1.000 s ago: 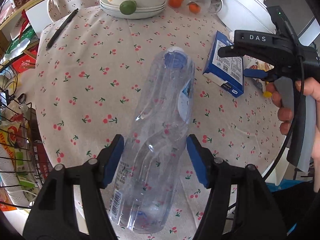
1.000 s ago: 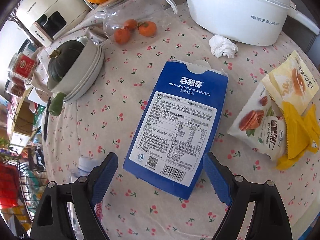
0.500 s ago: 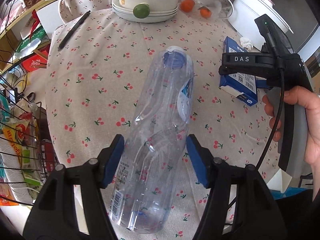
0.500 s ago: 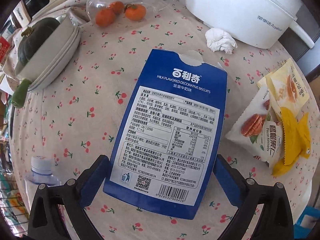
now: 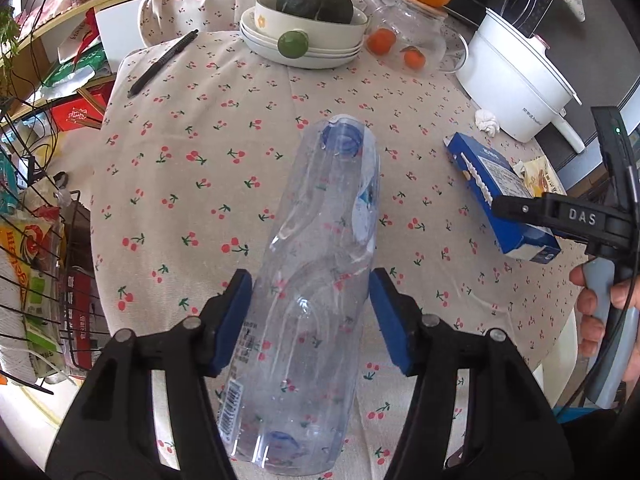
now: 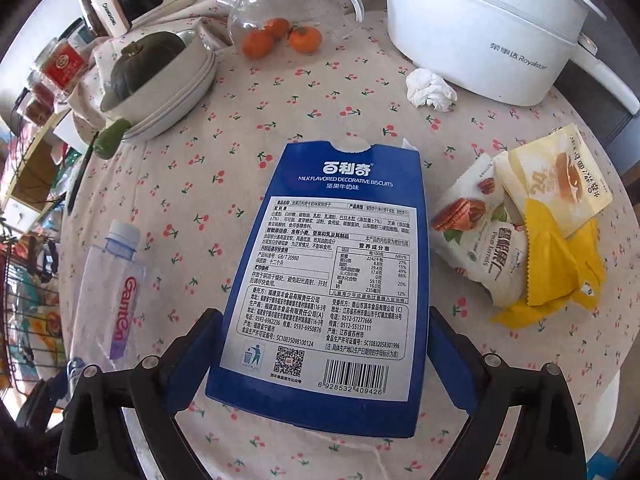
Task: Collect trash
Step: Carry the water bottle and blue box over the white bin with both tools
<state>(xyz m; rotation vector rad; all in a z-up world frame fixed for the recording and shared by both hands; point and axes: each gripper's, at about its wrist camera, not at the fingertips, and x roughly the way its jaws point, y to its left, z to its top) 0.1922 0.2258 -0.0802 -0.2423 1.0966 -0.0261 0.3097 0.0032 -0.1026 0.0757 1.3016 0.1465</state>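
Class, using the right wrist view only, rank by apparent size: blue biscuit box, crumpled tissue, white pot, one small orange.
1. Blue biscuit box, though nearness to the camera enlarges it.
2. White pot.
3. Crumpled tissue.
4. Small orange.

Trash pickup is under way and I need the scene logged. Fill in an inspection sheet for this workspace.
Surface: table under a beige cherry-print tablecloth.
Job's things: dented clear plastic bottle with a blue cap; blue cardboard biscuit box lying flat; crumpled white tissue; yellow and white snack wrappers.
Clutter: black pen; stacked white bowls holding a dark green squash; glass jug with oranges; white electric pot.
Grippers: left gripper shut on the bottle; right gripper open, jaws just closing in astride the box.
Cables: black cable along the right gripper's handle.
Surroundings: wire rack of packets beside the table.
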